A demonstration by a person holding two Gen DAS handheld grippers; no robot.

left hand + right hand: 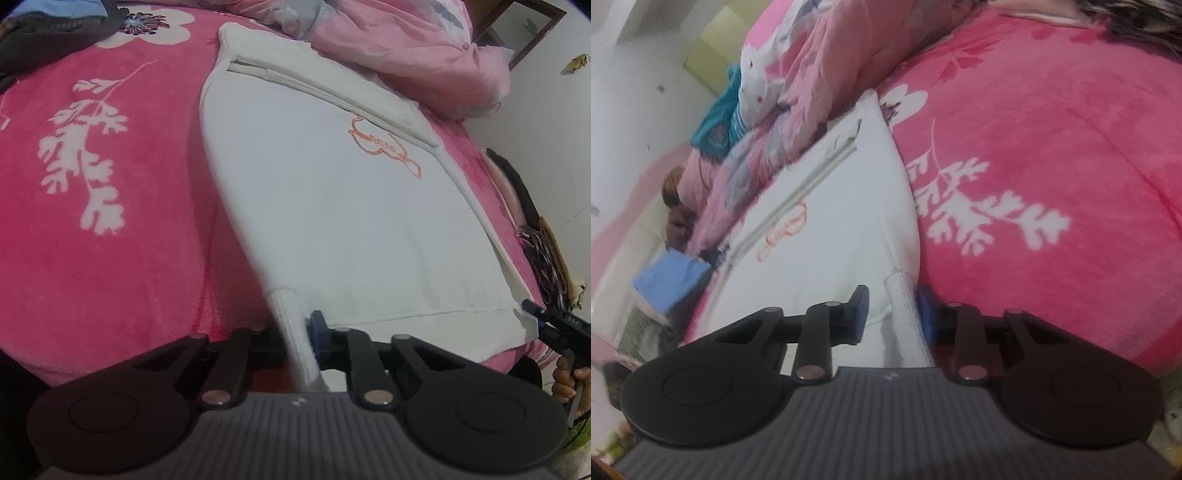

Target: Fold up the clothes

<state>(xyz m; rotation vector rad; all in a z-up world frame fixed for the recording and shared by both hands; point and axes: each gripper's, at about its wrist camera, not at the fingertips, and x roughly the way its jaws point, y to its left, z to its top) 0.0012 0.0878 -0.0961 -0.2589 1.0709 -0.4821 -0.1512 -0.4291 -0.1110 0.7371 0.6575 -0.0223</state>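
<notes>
Sweatshirt (332,221) hem could slip from my right fingers (893,314) if I lift now: they stand narrowly apart around the ribbed band, one pad off the cloth, so the fold would skew. My left fingers (301,332) pinch that hem tight. White with an orange outline print, it lies flat mid-frame on the pink bed blanket (110,258).

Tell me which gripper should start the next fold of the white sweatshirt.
Probably left. The left gripper is shut on the ribbed hem of the white sweatshirt; the right gripper has its jaws apart around the rib, not yet clamping.
</notes>
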